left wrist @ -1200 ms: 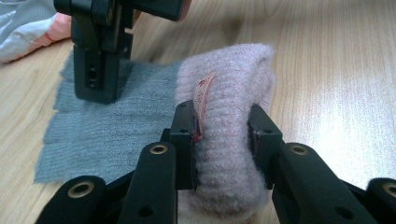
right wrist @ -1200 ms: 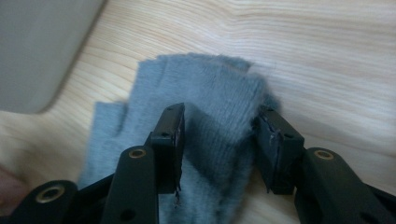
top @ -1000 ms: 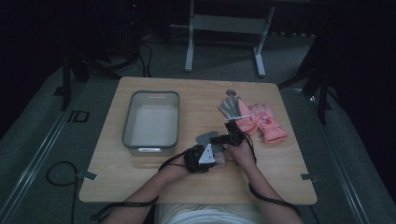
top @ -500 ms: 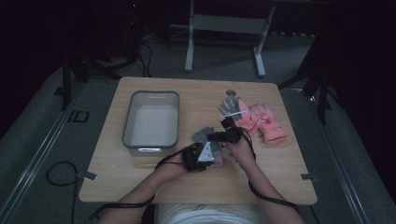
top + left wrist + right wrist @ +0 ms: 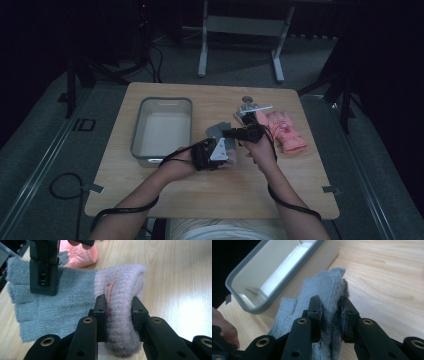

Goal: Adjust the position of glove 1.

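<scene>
A grey knitted glove (image 5: 218,131) with a pale pink cuff (image 5: 122,297) hangs stretched between both grippers above the table. My left gripper (image 5: 119,312) is shut on the cuff, and in the high view the left gripper (image 5: 226,152) sits near the table's middle. My right gripper (image 5: 331,312) is shut on the glove's (image 5: 327,290) grey finger end; its jaws have just been closing on the knit. From above, the right gripper (image 5: 229,133) lies just beyond the left one. The right gripper's jaw block (image 5: 43,267) shows over the glove (image 5: 62,300).
A grey plastic tub (image 5: 162,101) stands left of the hands, and its rim (image 5: 249,307) lies close to the glove. Pink gloves (image 5: 285,130) lie to the right, with what looks like another grey glove (image 5: 246,114) behind them.
Both hands have risen and lifted the grey glove off the wooden tabletop. The tub and the pink gloves have not moved.
</scene>
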Available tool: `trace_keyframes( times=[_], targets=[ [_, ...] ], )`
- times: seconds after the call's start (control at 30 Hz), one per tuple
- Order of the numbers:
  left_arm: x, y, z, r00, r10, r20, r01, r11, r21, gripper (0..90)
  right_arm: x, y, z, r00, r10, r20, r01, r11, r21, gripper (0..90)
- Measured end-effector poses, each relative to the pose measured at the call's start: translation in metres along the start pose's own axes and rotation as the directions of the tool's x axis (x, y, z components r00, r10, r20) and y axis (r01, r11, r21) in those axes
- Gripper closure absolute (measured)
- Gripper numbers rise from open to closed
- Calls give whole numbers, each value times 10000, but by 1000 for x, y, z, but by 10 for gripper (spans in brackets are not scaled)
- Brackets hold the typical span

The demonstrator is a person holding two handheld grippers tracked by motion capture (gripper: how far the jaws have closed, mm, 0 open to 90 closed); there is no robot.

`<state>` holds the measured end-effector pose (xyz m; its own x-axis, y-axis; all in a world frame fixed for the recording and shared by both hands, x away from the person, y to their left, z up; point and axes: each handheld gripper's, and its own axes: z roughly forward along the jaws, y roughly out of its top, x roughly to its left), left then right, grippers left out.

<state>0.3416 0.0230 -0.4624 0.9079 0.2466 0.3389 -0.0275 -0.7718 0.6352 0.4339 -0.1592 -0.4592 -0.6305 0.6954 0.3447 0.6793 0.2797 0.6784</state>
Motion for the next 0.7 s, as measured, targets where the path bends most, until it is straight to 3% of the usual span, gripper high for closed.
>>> trace_keyframes(
  times=[0.17, 0.33, 0.7],
  targets=[
    [11, 2, -14, 9999, 83, -99, -80, 9996, 261, 720, 9, 14, 0, 9998, -176, -17, 176, 9997, -145, 740],
    [18, 1, -31, 9988, 115, -477, -94, 9990, 429, 720, 21, 30, 4, 9993, -356, -141, 352, 9989, -311, 741],
    [44, -24, -68, 9955, -105, -938, 191, 9957, 907, 719, 58, 70, 28, 9935, -1095, -319, 1083, 9934, -372, 740]
  ],
)
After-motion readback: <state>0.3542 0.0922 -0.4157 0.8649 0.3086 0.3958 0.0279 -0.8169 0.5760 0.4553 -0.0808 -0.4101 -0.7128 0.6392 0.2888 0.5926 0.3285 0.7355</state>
